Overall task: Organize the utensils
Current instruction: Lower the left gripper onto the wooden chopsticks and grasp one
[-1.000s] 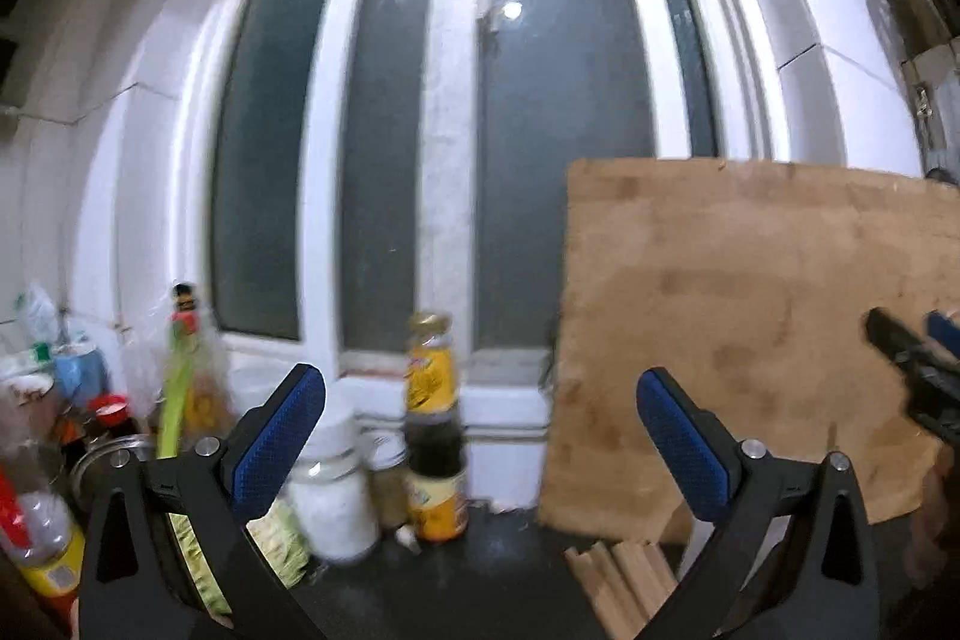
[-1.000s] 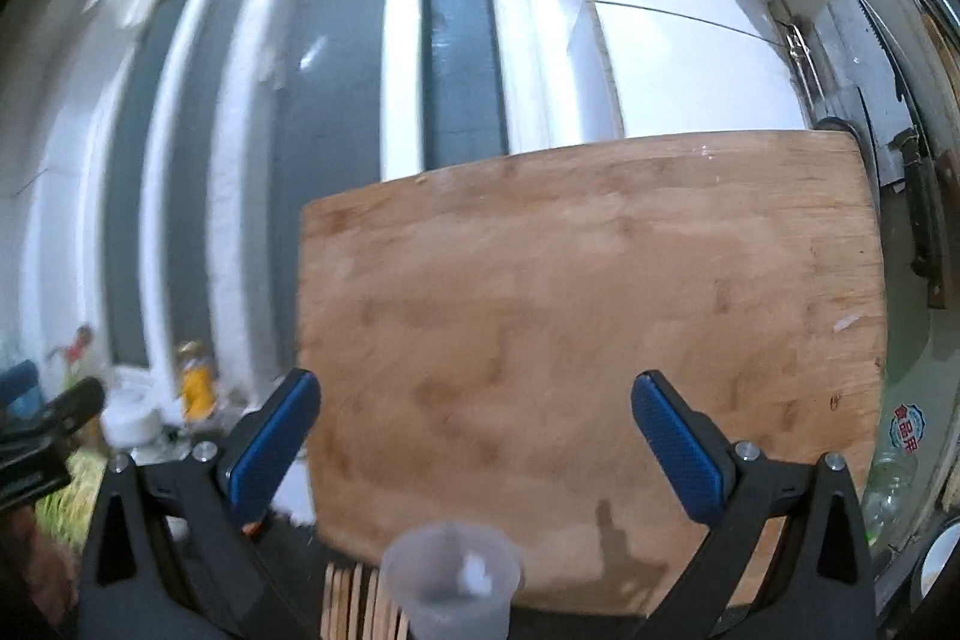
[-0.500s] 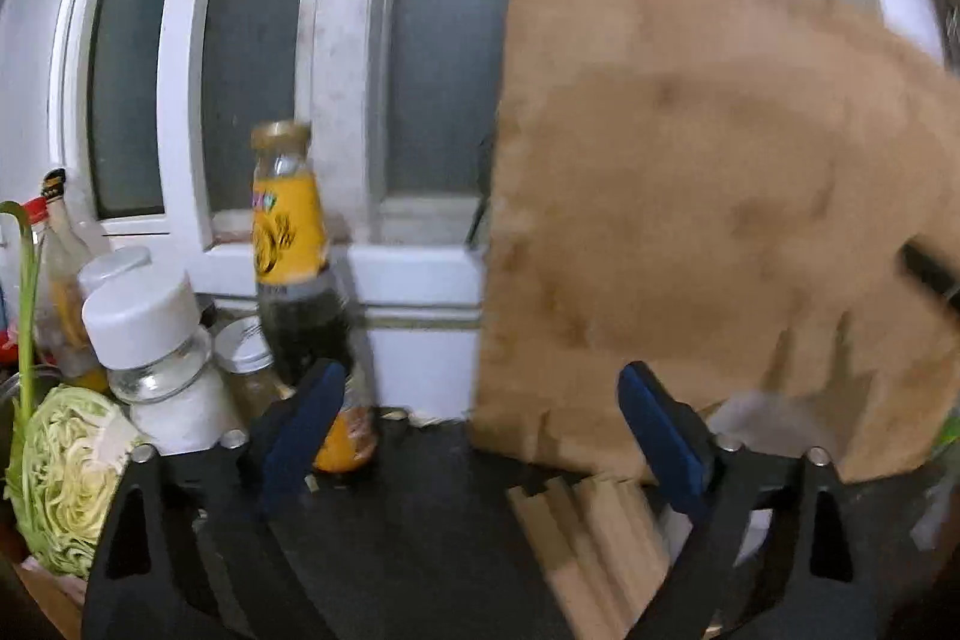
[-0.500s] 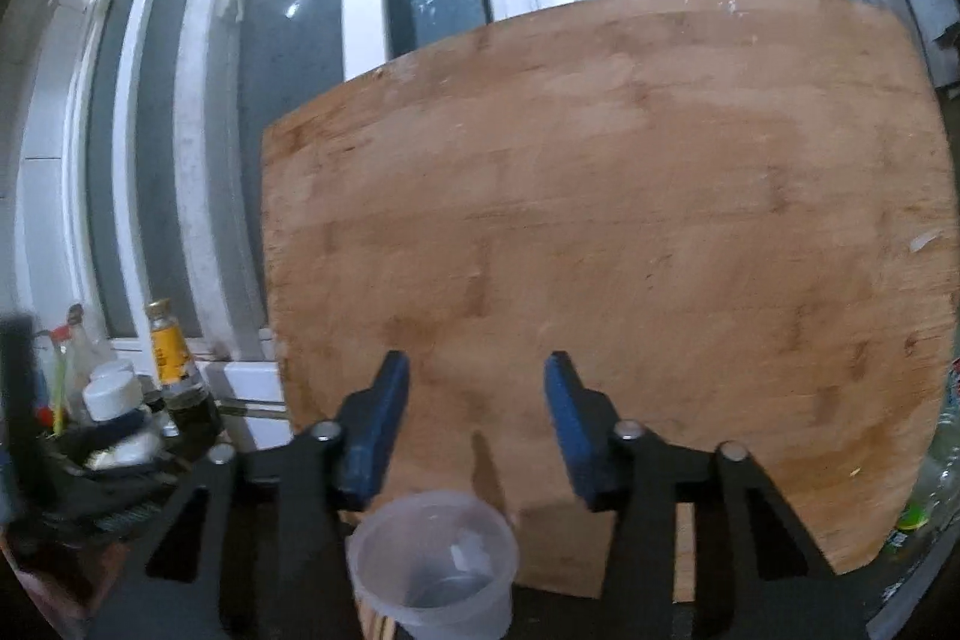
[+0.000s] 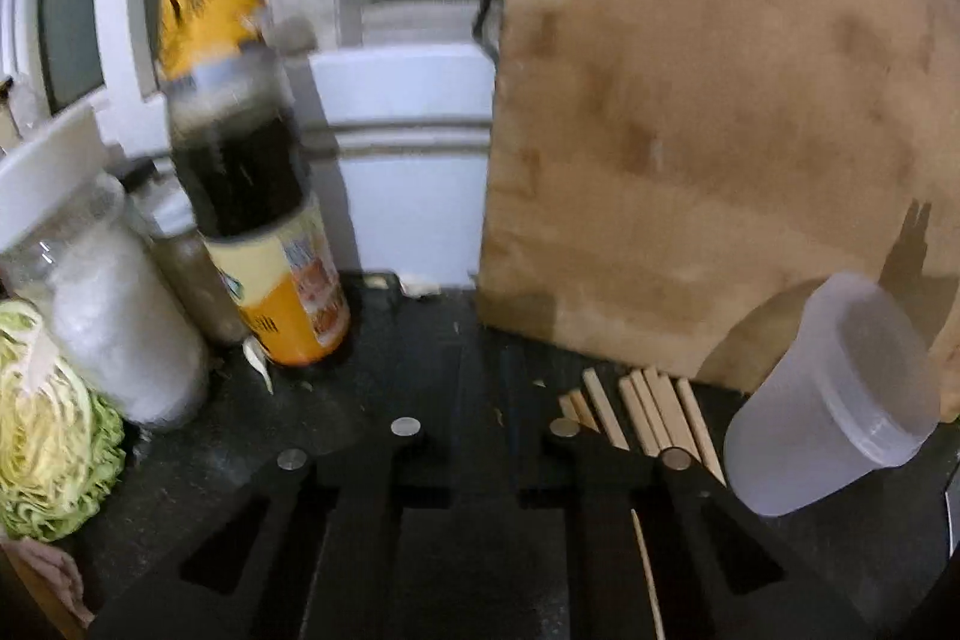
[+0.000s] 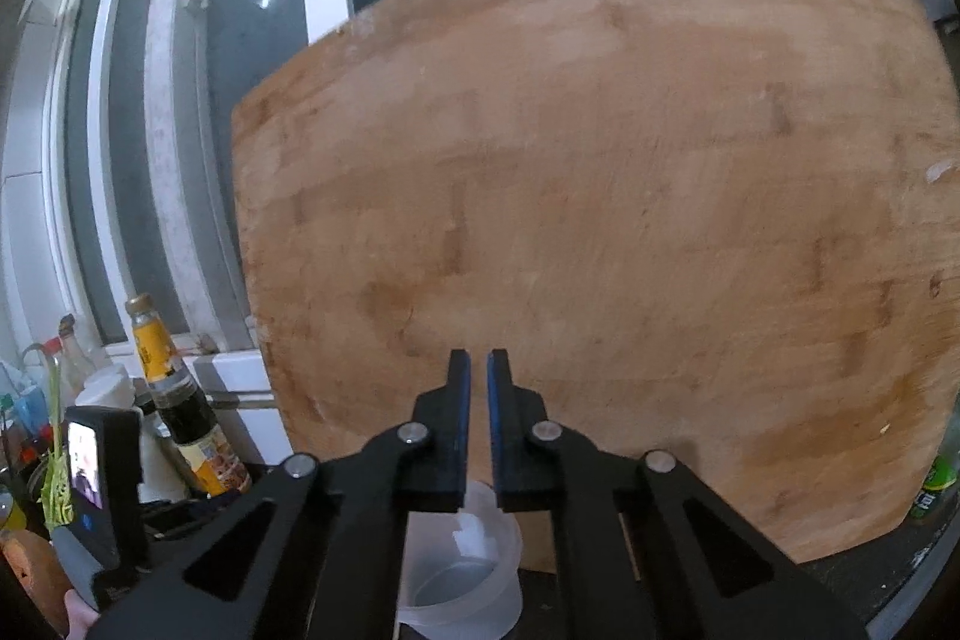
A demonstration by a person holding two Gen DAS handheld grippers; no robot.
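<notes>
Several wooden chopsticks (image 5: 648, 412) lie on the black counter at the foot of a big wooden cutting board (image 5: 708, 118). One thin stick (image 5: 647, 574) lies nearer to me. My left gripper (image 5: 480, 376) points down at the counter just left of the chopsticks; its dark fingers blend into the counter, drawn together with nothing seen between them. A translucent plastic cup (image 5: 828, 400) stands to their right. My right gripper (image 6: 477, 361) hovers above that cup (image 6: 462, 574), facing the board (image 6: 600, 220), its blue pads closing to a thin slit with nothing in it.
A yellow-labelled sauce bottle (image 5: 240, 148), a white-lidded jar (image 5: 114, 316) and a cut cabbage (image 5: 48, 424) crowd the left of the counter. The board leans against the window frame (image 5: 408, 148). In the right wrist view the left gripper's body (image 6: 90, 472) is at lower left.
Both grippers went from wide open to shut. The left one swung down and forward toward the chopsticks. The right one moved closer to the board, above the cup.
</notes>
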